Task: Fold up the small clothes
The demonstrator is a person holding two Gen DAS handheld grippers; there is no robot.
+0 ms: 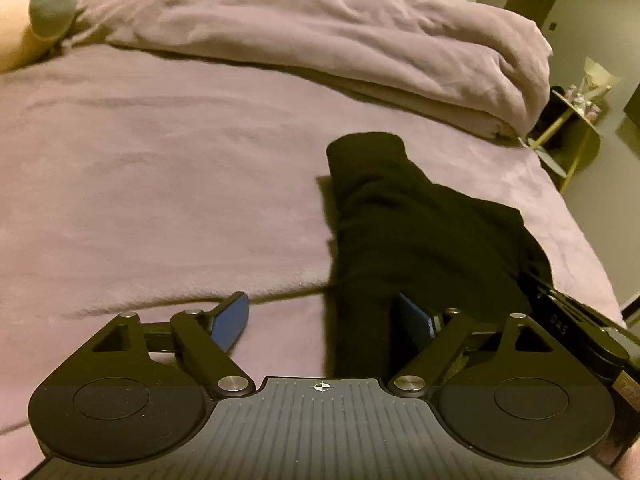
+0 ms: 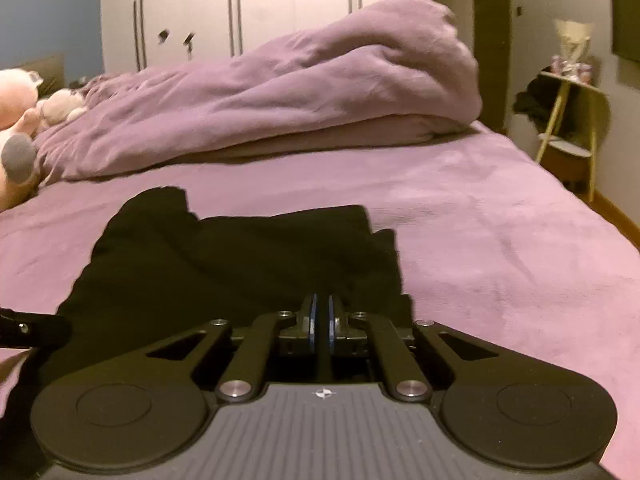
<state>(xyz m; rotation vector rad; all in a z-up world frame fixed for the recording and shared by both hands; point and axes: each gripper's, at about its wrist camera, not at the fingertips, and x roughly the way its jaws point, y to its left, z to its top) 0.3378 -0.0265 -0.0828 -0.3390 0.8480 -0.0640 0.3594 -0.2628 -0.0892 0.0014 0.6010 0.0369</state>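
Note:
A black garment (image 1: 420, 232) lies crumpled on the purple bed sheet (image 1: 160, 200), stretching away from me. My left gripper (image 1: 324, 316) is open; its blue pads stand wide apart, and the garment's near edge lies between them against the right pad (image 1: 414, 320). In the right wrist view the same garment (image 2: 240, 256) spreads out in front. My right gripper (image 2: 321, 316) is shut on the garment's near edge, with black cloth pinched between the blue pads. The right gripper's body shows at the left wrist view's right edge (image 1: 576, 320).
A bunched purple duvet (image 2: 280, 92) lies across the far side of the bed. Plush toys (image 2: 20, 120) sit at the far left. A small wooden side table (image 2: 568, 120) stands right of the bed. White wardrobe doors (image 2: 260, 8) are behind.

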